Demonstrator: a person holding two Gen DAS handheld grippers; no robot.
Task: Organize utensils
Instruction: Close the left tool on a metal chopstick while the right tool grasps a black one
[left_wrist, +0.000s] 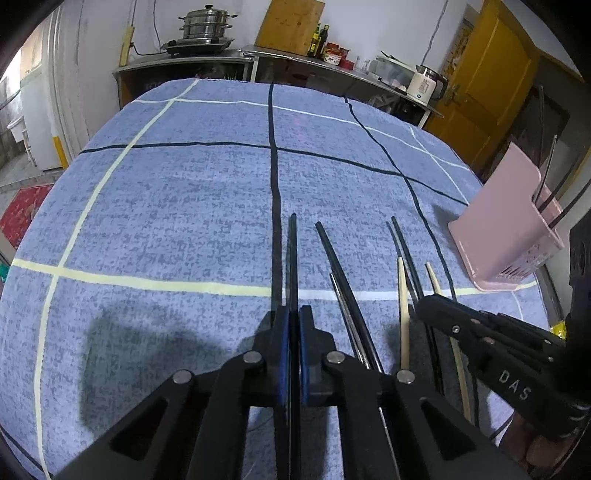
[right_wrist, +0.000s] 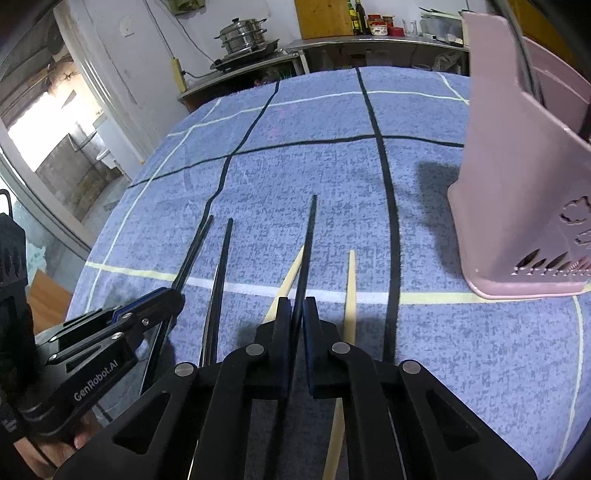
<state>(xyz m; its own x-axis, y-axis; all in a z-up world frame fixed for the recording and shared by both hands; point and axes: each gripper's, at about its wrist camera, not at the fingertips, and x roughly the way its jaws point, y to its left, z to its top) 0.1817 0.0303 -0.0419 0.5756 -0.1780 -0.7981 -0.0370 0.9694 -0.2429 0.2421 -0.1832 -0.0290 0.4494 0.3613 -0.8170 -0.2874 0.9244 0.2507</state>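
Blue-padded jaws of the left gripper (left_wrist: 294, 314) are pinched on a black chopstick (left_wrist: 293, 258) pointing forward over the checked tablecloth (left_wrist: 166, 206); more black and pale chopsticks (left_wrist: 403, 314) lie to its right, near the pink holder (left_wrist: 506, 221). From the right wrist, the right gripper (right_wrist: 297, 306) looks closed on another black chopstick (right_wrist: 308, 243), though contact is unclear.

Both grippers are sitting low and pointing forward side by side. The left gripper (left_wrist: 294, 314) is pinching its jaws nearly together (blue pads facing in), and the right gripper (right_wrist: 296, 306) is doing the same.
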